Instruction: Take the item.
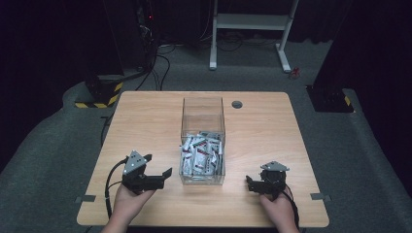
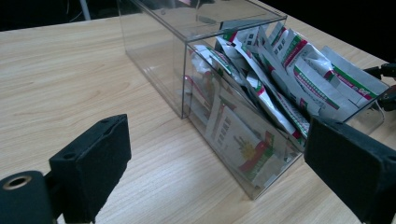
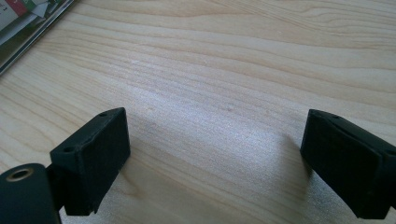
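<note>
A clear plastic box (image 1: 202, 112) stands in the middle of the wooden table (image 1: 145, 116). Its near half is packed with several white sachets (image 1: 200, 155) printed in red and green, and its far half looks empty. My left gripper (image 1: 159, 165) sits left of the box's near end, open, aimed at it. In the left gripper view the wide-apart left gripper (image 2: 217, 154) frames the box (image 2: 154, 51) and its sachets (image 2: 299, 70). My right gripper (image 1: 255, 183) rests right of the box, open over bare wood. Nothing lies between the right gripper (image 3: 215, 144) jaws; a box corner (image 3: 28, 28) shows top left.
A round cable hole (image 1: 236, 104) sits near the table's far edge. Behind the table stand a white desk frame (image 1: 250, 22) and a black stand with a yellow-striped base (image 1: 99, 94). Grey tape tabs (image 1: 85, 198) mark the near table edges. Part of the right gripper (image 2: 385, 84) shows beyond the box.
</note>
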Tool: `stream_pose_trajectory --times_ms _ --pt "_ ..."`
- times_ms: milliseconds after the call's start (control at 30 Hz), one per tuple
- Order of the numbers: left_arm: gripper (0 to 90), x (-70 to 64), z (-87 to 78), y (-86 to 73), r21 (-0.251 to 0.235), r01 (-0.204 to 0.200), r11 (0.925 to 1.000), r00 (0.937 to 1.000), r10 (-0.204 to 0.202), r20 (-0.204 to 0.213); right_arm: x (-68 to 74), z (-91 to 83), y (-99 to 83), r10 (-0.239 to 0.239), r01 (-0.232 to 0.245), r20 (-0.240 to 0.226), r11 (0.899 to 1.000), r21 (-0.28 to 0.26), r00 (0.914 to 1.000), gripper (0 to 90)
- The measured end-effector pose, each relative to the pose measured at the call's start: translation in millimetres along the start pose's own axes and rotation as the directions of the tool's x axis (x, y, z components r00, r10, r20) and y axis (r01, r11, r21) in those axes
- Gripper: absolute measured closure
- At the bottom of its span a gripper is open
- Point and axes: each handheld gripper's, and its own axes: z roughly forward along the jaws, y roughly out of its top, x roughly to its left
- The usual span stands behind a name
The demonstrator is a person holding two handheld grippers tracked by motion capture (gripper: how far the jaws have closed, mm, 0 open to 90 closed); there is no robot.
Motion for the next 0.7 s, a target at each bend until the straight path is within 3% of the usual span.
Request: stream_pose_trajectory --times_ms 700 --pt "14.5 -20.0 17.5 16.8 0.015 -0.042 0.999 0.9974 0.041 0.06 0.0 0.0 0.0 -0.001 0.001 -0.001 1.0 0.0 1.0 8.1"
